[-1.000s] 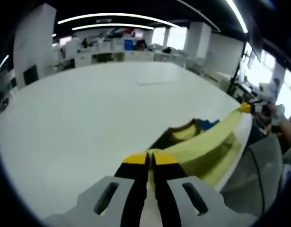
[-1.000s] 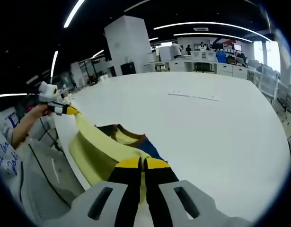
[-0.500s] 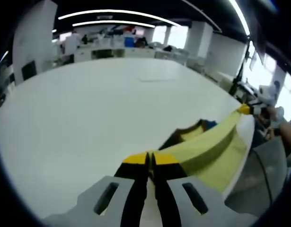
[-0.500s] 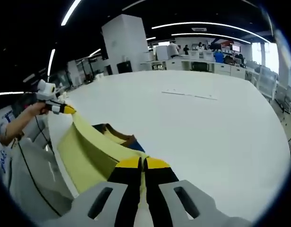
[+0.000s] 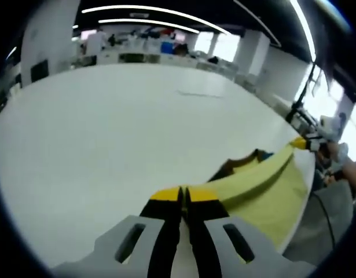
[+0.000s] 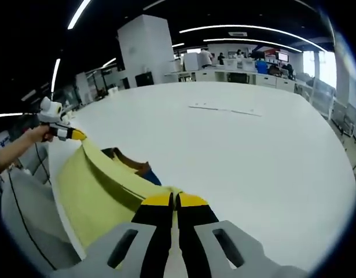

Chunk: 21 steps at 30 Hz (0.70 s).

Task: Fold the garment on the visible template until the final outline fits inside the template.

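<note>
A pale yellow garment [image 5: 264, 191] with a brown collar [image 5: 238, 168] and a blue patch hangs stretched between my two grippers above the edge of a big white table [image 5: 96, 139]. My left gripper [image 5: 184, 196] is shut on one end of its upper edge. In the right gripper view the same garment [image 6: 96, 194] spreads to the left, with my right gripper [image 6: 175, 200] shut on its other end. The left gripper [image 6: 68, 134] appears far left there, held by a hand. The right gripper [image 5: 305, 142] shows at the right of the left gripper view. A faint template outline [image 6: 224, 109] marks the table farther out.
The white table [image 6: 253, 156] runs wide and bare beyond the garment. Desks, monitors and people [image 6: 235, 61] stand at the back of the room, with a white pillar [image 6: 146, 49]. A grey chair back [image 5: 325, 217] and a black cable lie beside the table edge.
The garment has been lifted and drawn tauter between the grippers, so more of its yellow front faces the cameras and less of the collar shows. Both views have tilted slightly.
</note>
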Each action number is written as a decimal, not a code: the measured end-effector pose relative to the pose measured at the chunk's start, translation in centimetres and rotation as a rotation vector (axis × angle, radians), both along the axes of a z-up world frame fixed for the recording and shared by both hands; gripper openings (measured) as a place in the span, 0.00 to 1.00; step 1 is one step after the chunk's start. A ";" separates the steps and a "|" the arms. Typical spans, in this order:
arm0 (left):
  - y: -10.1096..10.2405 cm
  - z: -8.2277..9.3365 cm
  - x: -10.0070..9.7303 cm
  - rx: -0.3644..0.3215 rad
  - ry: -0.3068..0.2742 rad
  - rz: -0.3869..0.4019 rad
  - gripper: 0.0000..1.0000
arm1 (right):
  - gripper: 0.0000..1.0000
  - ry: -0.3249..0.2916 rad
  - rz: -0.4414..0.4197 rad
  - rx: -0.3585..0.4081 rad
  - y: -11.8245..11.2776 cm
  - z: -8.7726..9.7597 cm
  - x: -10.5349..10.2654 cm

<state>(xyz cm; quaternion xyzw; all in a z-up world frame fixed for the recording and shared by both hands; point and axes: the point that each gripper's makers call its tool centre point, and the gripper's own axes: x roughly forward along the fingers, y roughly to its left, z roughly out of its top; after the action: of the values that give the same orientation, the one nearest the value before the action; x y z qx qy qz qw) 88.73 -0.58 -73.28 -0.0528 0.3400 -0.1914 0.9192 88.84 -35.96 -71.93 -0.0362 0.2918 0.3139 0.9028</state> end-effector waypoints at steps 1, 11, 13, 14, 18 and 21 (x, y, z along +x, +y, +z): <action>0.0 -0.1 0.1 0.001 0.001 0.002 0.00 | 0.03 0.001 0.000 -0.003 0.0 -0.2 0.1; -0.1 -1.4 0.9 0.003 0.046 0.019 0.00 | 0.03 0.038 0.002 -0.058 0.3 -2.1 1.4; -0.1 -1.7 1.0 -0.003 0.053 0.028 0.00 | 0.03 0.048 0.001 -0.068 0.2 -2.7 1.5; -0.1 -1.9 1.0 -0.005 0.056 0.032 0.00 | 0.03 0.053 0.000 -0.071 0.2 -2.9 1.6; -0.3 -2.5 0.8 -0.007 0.071 0.041 0.00 | 0.03 0.071 -0.004 -0.069 0.0 -3.5 1.6; -0.4 -2.7 0.6 -0.006 0.075 0.044 0.00 | 0.03 0.077 -0.004 -0.072 -0.1 -3.9 1.6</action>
<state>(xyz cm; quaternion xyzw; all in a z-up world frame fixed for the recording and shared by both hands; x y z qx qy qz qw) 89.38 -1.02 -75.97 -0.0702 0.3725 -0.1702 0.9096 90.39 -36.03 -75.78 -0.0561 0.3375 0.3026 0.8896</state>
